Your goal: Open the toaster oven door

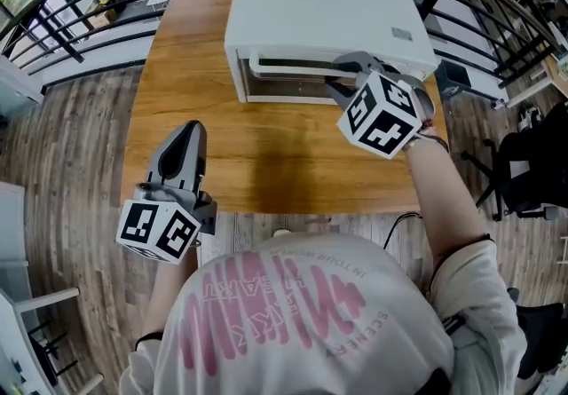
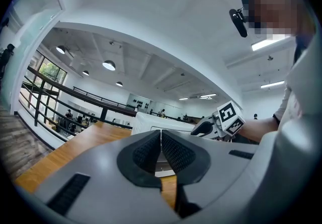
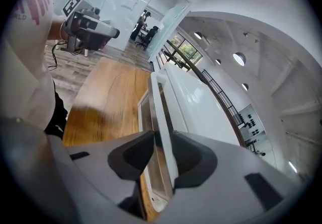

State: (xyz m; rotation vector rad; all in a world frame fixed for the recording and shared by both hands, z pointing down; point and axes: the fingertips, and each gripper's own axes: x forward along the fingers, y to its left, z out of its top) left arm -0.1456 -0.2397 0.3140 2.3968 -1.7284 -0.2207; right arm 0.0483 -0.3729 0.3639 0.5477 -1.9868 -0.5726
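The white box-shaped metal toaster oven [image 1: 319, 16] is sitting at the far middle of the brown wooden tabletop [image 1: 266, 154], door facing the person. The right claw [image 3: 162, 138] is straddling the long pale bar handle [image 3: 157, 102] along the door's top edge, its jaws standing apart and not visibly clamping it. The left claw [image 1: 190, 129] is idling over the tabletop's near left edge, jaws together on nothing.

Judgement: the handle is looking rigid and smooth, so slipping is possible, and a mid-bar hold is advisable. The light casing may slide on the polished wood.

A black metal railing [image 1: 71, 3] and grey plank floor [image 1: 62, 145] are surrounding the tabletop.
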